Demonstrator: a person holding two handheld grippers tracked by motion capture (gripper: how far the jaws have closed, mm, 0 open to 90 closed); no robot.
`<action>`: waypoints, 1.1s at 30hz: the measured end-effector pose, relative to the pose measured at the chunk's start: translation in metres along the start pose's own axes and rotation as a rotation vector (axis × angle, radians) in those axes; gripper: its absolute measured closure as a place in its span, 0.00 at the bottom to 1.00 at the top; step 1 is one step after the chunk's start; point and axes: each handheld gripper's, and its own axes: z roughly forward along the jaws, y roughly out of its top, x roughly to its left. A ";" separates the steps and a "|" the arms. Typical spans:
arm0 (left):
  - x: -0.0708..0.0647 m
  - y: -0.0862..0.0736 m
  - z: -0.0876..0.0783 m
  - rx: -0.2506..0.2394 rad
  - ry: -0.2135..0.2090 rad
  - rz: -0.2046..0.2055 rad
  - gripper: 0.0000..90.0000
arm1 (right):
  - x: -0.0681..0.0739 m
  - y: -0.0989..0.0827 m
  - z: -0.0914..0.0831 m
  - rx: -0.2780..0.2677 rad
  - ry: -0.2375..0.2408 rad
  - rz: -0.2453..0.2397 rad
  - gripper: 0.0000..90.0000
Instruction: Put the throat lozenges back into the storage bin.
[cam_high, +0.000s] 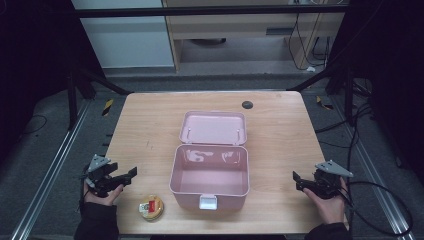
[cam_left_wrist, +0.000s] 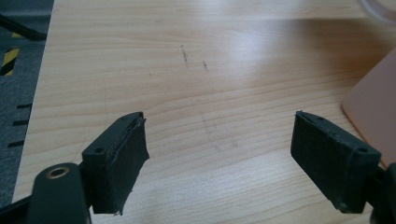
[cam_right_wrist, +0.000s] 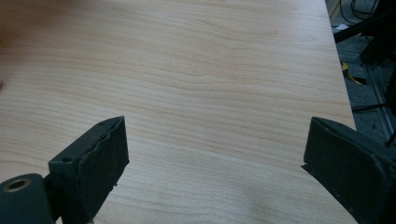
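Your counter is a light wood top with a small dark round spot near its far edge. On it sits a pink box, open, its lid laid back flat. Near the front edge, just left of the box, lies a small round tin.

I see my left gripper and right gripper, both black with grey three-cornered plates. Dark sleeves cover my wrists. A black cable loops at four o'clock.
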 end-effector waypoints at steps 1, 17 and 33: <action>-0.001 0.002 -0.002 -0.004 -0.009 0.006 0.20 | 0.001 0.001 0.000 0.003 0.008 -0.003 0.07; -0.011 0.031 -0.025 0.083 -0.163 0.198 0.18 | 0.006 0.001 0.001 0.008 0.014 -0.031 0.05; -0.011 0.046 -0.050 0.178 -0.277 0.363 0.16 | 0.007 0.000 0.001 0.010 0.030 -0.037 0.05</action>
